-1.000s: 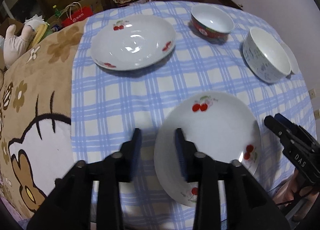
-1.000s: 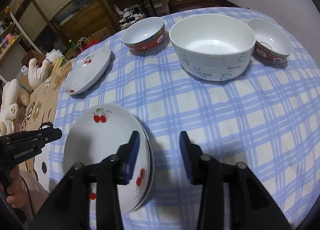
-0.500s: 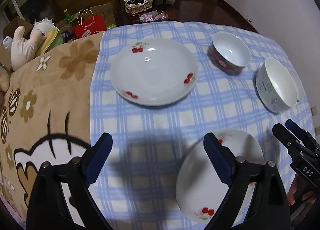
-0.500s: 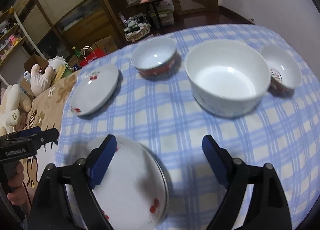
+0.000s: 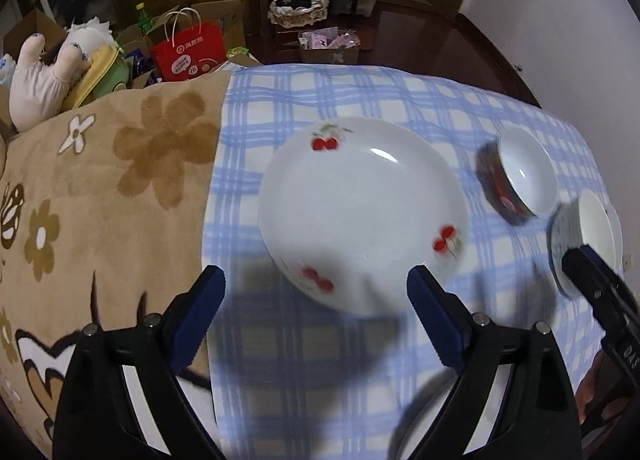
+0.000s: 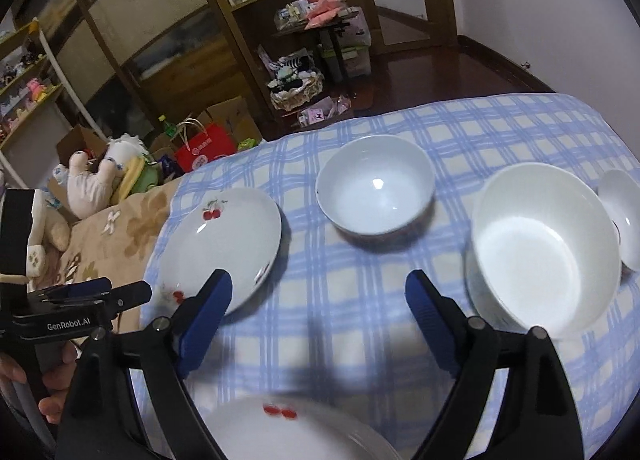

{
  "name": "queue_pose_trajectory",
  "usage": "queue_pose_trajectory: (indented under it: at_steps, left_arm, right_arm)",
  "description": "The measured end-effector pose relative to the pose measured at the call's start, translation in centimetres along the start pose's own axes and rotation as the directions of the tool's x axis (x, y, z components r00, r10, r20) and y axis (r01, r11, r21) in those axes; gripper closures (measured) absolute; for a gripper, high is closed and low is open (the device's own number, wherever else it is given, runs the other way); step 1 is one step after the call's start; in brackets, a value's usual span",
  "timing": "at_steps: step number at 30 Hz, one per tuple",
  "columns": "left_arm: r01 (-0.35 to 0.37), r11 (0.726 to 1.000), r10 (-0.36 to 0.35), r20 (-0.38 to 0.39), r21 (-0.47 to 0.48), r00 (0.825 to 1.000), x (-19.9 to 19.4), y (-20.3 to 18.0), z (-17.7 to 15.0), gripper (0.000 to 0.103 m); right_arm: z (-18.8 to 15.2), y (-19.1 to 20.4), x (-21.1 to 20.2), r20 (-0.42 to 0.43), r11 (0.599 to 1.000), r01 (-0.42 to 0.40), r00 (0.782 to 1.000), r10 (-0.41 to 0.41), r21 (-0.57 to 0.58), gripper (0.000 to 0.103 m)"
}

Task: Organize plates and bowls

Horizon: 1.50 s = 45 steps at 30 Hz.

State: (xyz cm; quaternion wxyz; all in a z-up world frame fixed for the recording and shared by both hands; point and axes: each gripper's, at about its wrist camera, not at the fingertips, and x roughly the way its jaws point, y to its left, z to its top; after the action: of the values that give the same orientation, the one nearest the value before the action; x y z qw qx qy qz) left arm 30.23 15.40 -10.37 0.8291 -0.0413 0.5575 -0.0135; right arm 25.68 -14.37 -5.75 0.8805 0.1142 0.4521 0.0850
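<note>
A lone white cherry plate (image 5: pixel 362 212) lies on the blue checked cloth, just ahead of my left gripper (image 5: pixel 315 284), which is open and holds nothing. In the right wrist view the same cherry plate (image 6: pixel 224 244) sits at the left, and a stack of cherry plates (image 6: pixel 288 428) lies under my open, unloaded right gripper (image 6: pixel 320 292). Beyond it stand a small bowl (image 6: pixel 376 184), a large white bowl (image 6: pixel 544 248) and another small bowl (image 6: pixel 620 216). The red-sided small bowl (image 5: pixel 520 176) and the large bowl (image 5: pixel 588 236) are at the right of the left wrist view.
A brown flowered blanket (image 5: pixel 120 188) covers the left part of the surface. Each gripper shows in the other's view: the right gripper (image 5: pixel 580 260) at the right edge, the left gripper (image 6: pixel 140 292) with a hand at the far left. Plush toys, bags and shelves stand past the far edge.
Both grippers opened wide and moved away from the near plate stack toward the far side. The lone cherry plate now fills the left view; the bowls loom larger in the right view.
</note>
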Motion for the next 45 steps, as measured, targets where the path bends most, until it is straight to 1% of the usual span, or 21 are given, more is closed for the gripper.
queue_pose_trajectory:
  at_steps: [2,5,8,13,15,18,21,24,25,26,28,29,30,31,32,34,36,38,40,41,45]
  left_arm:
    - [0.000,1.000,0.000,-0.004,-0.006,1.000,1.0,0.7,0.9,0.012]
    - [-0.028,1.000,0.028,-0.014,0.011,1.000,2.4,1.3,2.1,0.012]
    - [-0.033,0.999,0.033,-0.026,0.018,0.999,3.5,1.9,3.1,0.012]
    - [-0.050,0.998,0.051,-0.046,0.025,0.998,5.3,2.6,3.9,0.012]
    - [-0.054,0.999,0.054,-0.070,0.005,0.996,6.2,3.2,4.0,0.012]
    - [-0.055,0.998,0.055,-0.083,-0.005,0.995,7.1,3.6,3.9,0.014]
    - [-0.034,0.999,0.033,-0.091,-0.003,0.995,7.6,3.6,3.4,0.021]
    - [-0.018,1.000,0.019,-0.098,0.018,0.995,7.9,3.2,3.1,0.035]
    - [-0.016,1.000,0.019,-0.098,0.026,0.995,8.0,3.1,3.1,0.042]
    - [-0.017,0.999,0.020,-0.097,0.030,0.995,8.1,3.0,3.0,0.045]
    - [-0.012,1.000,0.014,-0.100,0.028,0.995,8.3,3.0,3.0,0.056]
    - [-0.003,1.000,0.005,-0.100,0.023,0.995,8.5,3.0,2.9,0.061]
    - [0.000,1.000,0.002,-0.100,0.019,0.995,8.6,2.9,2.9,0.064]
    - [0.003,1.000,-0.002,-0.102,0.017,0.995,8.8,2.9,2.8,0.067]
    - [0.006,1.000,-0.004,-0.106,0.020,0.994,9.0,2.7,2.8,0.071]
    - [0.009,1.000,-0.007,-0.101,0.025,0.995,9.1,2.5,2.7,0.071]
    - [0.013,1.000,-0.012,-0.093,0.013,0.996,9.1,2.6,2.6,0.072]
    - [0.027,1.000,-0.028,-0.091,-0.004,0.995,9.2,2.9,2.7,0.074]
    - [0.041,0.999,-0.042,-0.090,-0.016,0.995,9.3,3.1,2.7,0.075]
    - [0.049,0.999,-0.050,-0.089,-0.022,0.995,9.3,3.3,2.8,0.076]
    - [0.063,0.997,-0.066,-0.084,-0.040,0.994,9.2,3.8,2.9,0.078]
  right_arm:
    - [0.5,0.7,1.3,-0.007,1.000,-0.003,1.000,0.003,0.004,0.010]
    - [0.9,1.3,2.8,-0.014,1.000,-0.008,1.000,0.008,0.012,0.010]
    - [1.2,2.0,4.1,-0.024,1.000,-0.010,1.000,0.010,0.006,0.010]
    - [1.3,2.9,6.0,-0.042,1.000,-0.027,0.999,0.028,0.016,0.010]
    - [1.3,3.2,6.9,-0.060,0.999,-0.031,0.998,0.033,0.025,0.010]
    - [1.3,3.5,8.0,-0.084,0.999,-0.043,0.995,0.045,0.030,0.010]
    - [1.1,3.8,8.9,-0.100,0.998,-0.055,0.993,0.059,0.039,0.010]
    - [0.8,3.9,9.8,-0.125,0.998,-0.055,0.990,0.060,0.043,0.010]
    - [0.7,4.0,10.1,-0.132,0.998,-0.055,0.989,0.060,0.042,0.011]
    - [0.6,4.1,10.4,-0.140,0.998,-0.054,0.988,0.059,0.037,0.011]
    - [0.4,4.2,10.8,-0.148,0.998,-0.052,0.987,0.055,0.026,0.021]
    - [0.4,4.1,11.0,-0.153,0.998,-0.048,0.987,0.052,0.029,0.023]
    - [0.4,3.9,11.3,-0.161,0.998,-0.047,0.986,0.052,0.036,0.030]
    - [0.4,3.8,11.6,-0.168,0.998,-0.049,0.984,0.056,0.044,0.040]
    - [0.4,3.7,11.8,-0.174,0.998,-0.042,0.983,0.049,0.043,0.045]
    - [0.3,3.7,12.4,-0.186,0.999,-0.025,0.982,0.030,0.028,0.066]
    - [0.3,3.6,12.8,-0.198,0.999,-0.021,0.980,0.025,0.025,0.077]
    - [0.3,3.5,13.0,-0.195,0.999,-0.027,0.980,0.033,0.030,0.083]
    - [0.3,3.5,13.2,-0.198,0.997,-0.056,0.978,0.065,0.047,0.093]
    - [0.3,3.5,13.3,-0.199,0.997,-0.064,0.977,0.072,0.047,0.093]
    - [0.3,3.9,13.5,-0.194,0.999,-0.043,0.980,0.048,0.029,0.093]
